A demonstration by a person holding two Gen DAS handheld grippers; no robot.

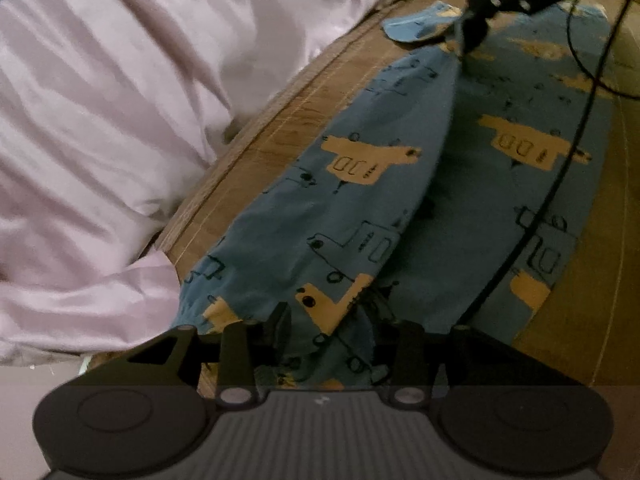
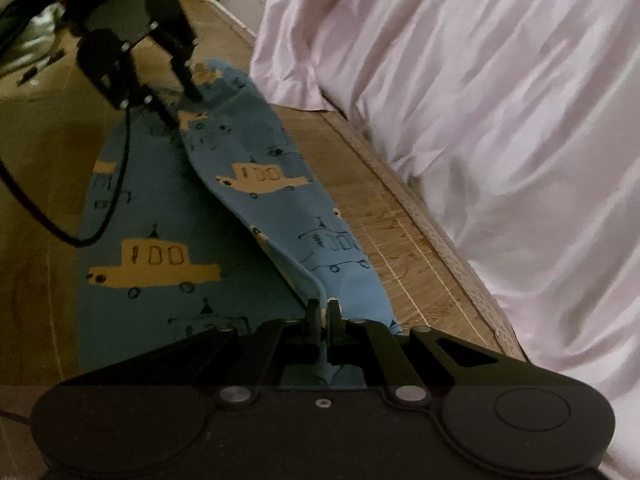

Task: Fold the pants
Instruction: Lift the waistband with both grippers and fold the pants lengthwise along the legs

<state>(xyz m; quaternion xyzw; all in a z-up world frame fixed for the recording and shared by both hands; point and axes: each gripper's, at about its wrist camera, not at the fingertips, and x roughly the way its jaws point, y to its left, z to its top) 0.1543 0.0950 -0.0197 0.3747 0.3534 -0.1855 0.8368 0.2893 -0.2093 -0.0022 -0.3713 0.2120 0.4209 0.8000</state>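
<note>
Both my tongs, left (image 1: 326, 322) and right (image 2: 324, 312), pinch one edge of the pants (image 2: 168, 248) on the mat (image 2: 400, 264) mid-frame; thin bite may slip, cable (image 2: 116, 184) could snag the fold.

dim, warm indoor light. woven bamboo mat (image 1: 280, 120) with stitched edging spread flat as the work surface. rumpled pale pink satin bedding (image 1: 120, 100) heaped along one side, overlapping the mat's edge. black cable (image 1: 560, 184) trailing across.
</note>
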